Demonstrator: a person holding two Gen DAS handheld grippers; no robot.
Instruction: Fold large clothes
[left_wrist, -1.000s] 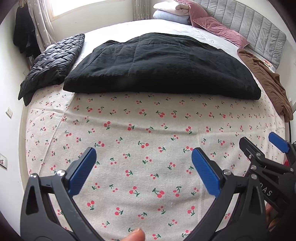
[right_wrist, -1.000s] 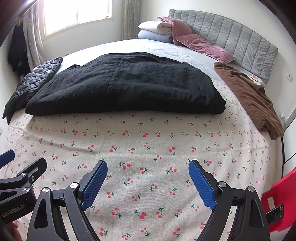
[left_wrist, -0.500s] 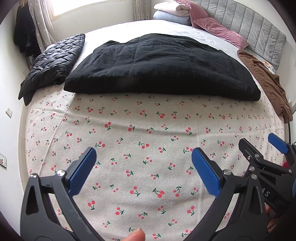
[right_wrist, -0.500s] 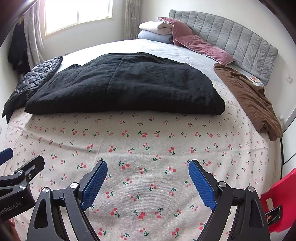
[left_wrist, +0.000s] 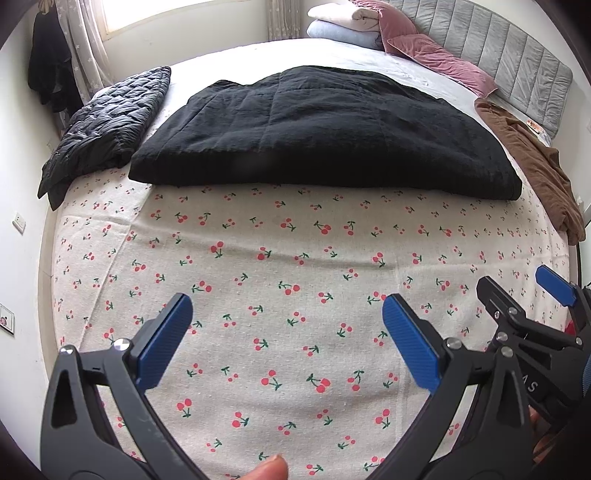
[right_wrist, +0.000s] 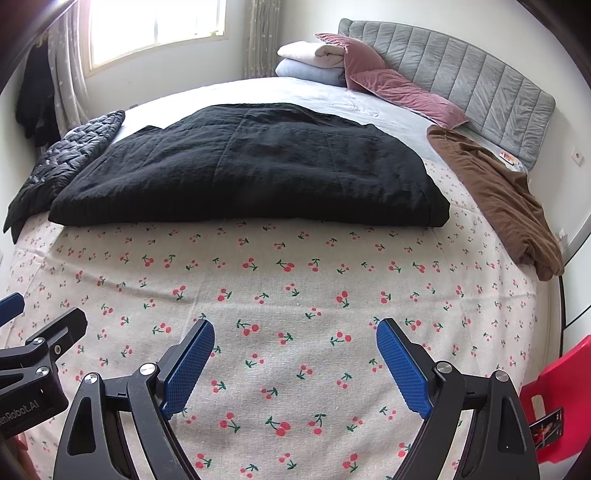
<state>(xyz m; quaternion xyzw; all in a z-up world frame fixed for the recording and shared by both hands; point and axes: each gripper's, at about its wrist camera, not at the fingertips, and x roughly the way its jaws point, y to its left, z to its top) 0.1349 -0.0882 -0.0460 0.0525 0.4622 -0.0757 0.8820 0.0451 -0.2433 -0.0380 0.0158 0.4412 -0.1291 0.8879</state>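
The left gripper (left_wrist: 286, 314) and right gripper (right_wrist: 295, 341) hover side by side over the near part of the cherry-print bedspread (right_wrist: 295, 288), both with blue-padded jaws wide apart and holding nothing. The large black quilted garment (right_wrist: 243, 166) lies folded flat across the bed's middle, well beyond them. A brown garment (right_wrist: 495, 192) lies along the right edge, a dark quilted jacket (left_wrist: 107, 122) at far left.

The bed (right_wrist: 258, 88) carries a cherry-print sheet (right_wrist: 295, 295), black garment (right_wrist: 251, 173), brown garment (right_wrist: 491, 188), quilted jacket (right_wrist: 62, 158) and pillows (right_wrist: 399, 88).
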